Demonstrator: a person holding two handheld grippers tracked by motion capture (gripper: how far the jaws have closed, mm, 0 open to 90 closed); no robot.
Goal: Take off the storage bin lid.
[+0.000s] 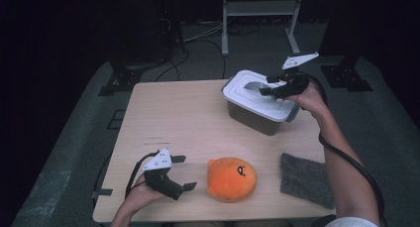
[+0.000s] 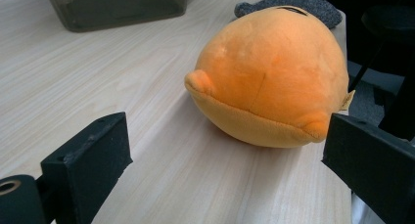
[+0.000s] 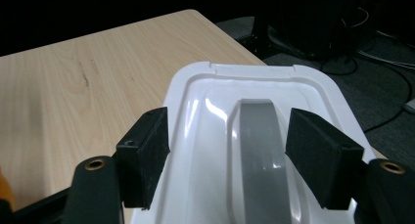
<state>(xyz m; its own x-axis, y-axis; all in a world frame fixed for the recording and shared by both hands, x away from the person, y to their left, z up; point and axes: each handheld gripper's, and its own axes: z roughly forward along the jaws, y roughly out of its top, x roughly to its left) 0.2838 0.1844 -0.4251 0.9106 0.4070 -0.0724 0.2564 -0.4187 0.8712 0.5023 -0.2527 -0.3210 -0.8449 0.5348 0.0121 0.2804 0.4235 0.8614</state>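
Grey handle [image 3: 259, 150] running lengthwise along white lid [image 1: 247, 95], jaws astride

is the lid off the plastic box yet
No, the white lid sits on the box, and the right gripper hangs open over its grey handle.

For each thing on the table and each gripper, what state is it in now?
Storage box: upright, lid on.
White lid: closed on the box, grey handle lying flat.
Orange plush toy: resting on the table, untouched.
Grey cloth: lying flat near the table edge.
Left gripper: open, aimed at the toy, not touching it.
Right gripper: open, its jaws either side of the lid handle.
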